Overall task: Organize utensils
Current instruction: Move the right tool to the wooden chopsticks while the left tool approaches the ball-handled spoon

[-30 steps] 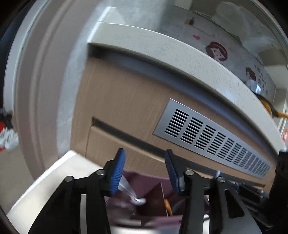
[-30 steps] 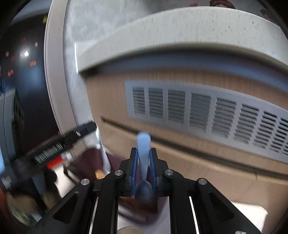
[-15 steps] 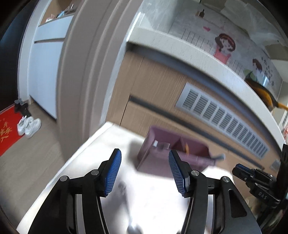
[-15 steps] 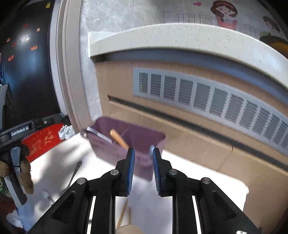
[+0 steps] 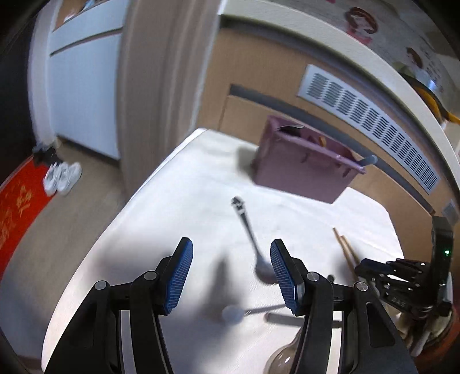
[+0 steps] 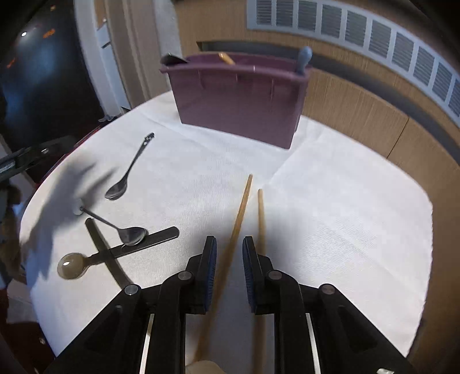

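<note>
While our ribbed blue-padded left gripper (image 5: 231, 269) gaped over a slim steel spoon (image 5: 251, 238), our right gripper (image 6: 228, 269) stood parted, empty. It straddled one smooth wooden chopstick (image 6: 240, 213) before the boxy purple plastic caddy (image 6: 238, 99).

A white tablecloth (image 6: 330, 184) with a fine woven texture and soft fold creases. A purple utensil holder (image 6: 238, 100) of matt plastic with thin moulded ribs. 2 chopsticks (image 6: 260, 218) of pale, matt wood. A small spoon (image 6: 116, 190) of polished metal, its bowl mirror-bright. A second metal spoon (image 6: 130, 234), also glossy. A long-handled spoon (image 6: 72, 266) with a dull brushed grey handle and a shiny bowl. The right gripper (image 6: 228, 270) is matt black plastic with blue ridged pads. Behind, a wood-grain cabinet front (image 6: 359, 115) and a grey metal vent grille (image 6: 359, 26).
</note>
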